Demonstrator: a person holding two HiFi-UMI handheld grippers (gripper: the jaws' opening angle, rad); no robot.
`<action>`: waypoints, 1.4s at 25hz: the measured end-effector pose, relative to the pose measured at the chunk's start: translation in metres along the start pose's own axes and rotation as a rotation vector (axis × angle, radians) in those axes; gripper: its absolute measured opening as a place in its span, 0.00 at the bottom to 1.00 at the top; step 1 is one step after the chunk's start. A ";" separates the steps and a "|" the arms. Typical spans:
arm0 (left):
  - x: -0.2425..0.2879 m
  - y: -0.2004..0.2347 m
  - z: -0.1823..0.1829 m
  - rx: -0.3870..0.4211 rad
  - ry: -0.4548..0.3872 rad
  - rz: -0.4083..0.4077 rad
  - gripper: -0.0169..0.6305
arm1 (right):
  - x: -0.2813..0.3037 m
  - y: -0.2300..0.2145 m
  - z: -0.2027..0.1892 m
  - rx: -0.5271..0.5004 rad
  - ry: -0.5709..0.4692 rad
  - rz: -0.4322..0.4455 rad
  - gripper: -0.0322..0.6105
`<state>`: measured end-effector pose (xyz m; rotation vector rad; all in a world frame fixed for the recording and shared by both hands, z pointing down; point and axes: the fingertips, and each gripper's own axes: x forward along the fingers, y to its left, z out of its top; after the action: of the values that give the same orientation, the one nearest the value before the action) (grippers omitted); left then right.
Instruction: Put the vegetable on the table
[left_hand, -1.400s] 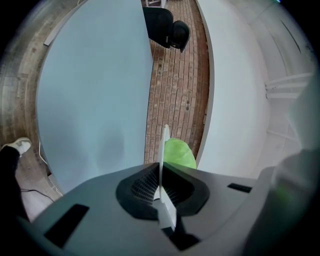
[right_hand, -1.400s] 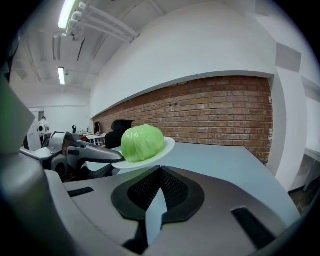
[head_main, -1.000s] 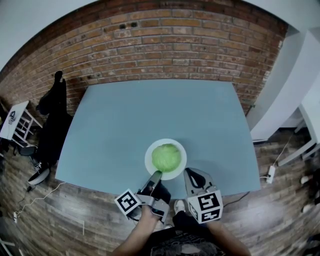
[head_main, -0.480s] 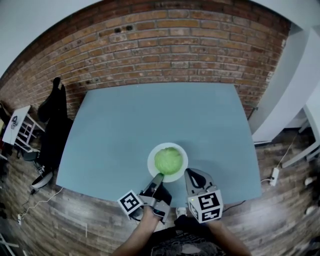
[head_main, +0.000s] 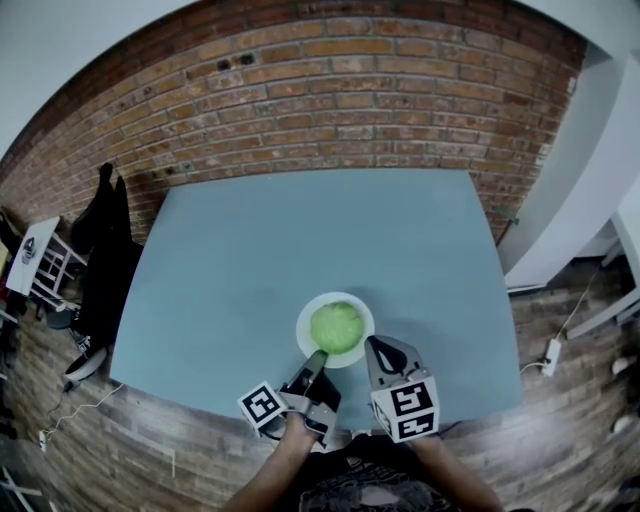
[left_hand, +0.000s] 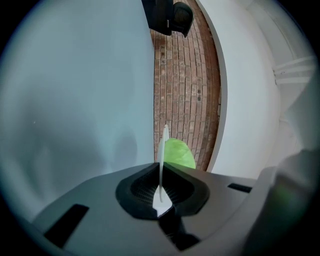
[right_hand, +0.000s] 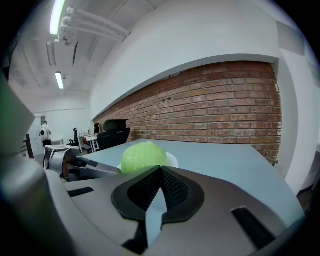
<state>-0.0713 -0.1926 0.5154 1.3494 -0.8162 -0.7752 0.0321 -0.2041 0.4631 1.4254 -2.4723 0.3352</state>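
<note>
- While the left gripper (head_main: 318, 356) is clamping the near rim of the plate (head_main: 303, 330), the cabbage (head_main: 336, 327) is sitting in that plate, close to the near edge of the table (head_main: 300, 230).
- Right gripper (head_main: 372, 346) is hovering just right of the plate, jaws pressed together on nothing.
- Bare table is stretching wide to left, right and far side, toward the brick wall (head_main: 330, 110); only a narrow strip is lying between plate and near edge.

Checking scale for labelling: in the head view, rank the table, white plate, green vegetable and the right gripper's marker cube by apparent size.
1. table
2. white plate
3. Unsure: the marker cube of the right gripper and the green vegetable look alike, and the cube is nearer the camera.
</note>
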 end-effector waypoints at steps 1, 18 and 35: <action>0.003 0.002 0.001 0.004 0.002 0.003 0.04 | 0.003 -0.003 0.000 0.001 -0.007 -0.001 0.06; 0.031 0.040 0.008 0.038 0.009 0.078 0.04 | 0.031 -0.025 -0.017 0.000 0.012 0.019 0.06; 0.045 0.068 0.016 0.065 0.025 0.161 0.05 | 0.048 -0.033 -0.036 0.024 0.052 0.030 0.06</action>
<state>-0.0614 -0.2351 0.5862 1.3308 -0.9248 -0.6093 0.0421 -0.2474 0.5153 1.3720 -2.4577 0.4042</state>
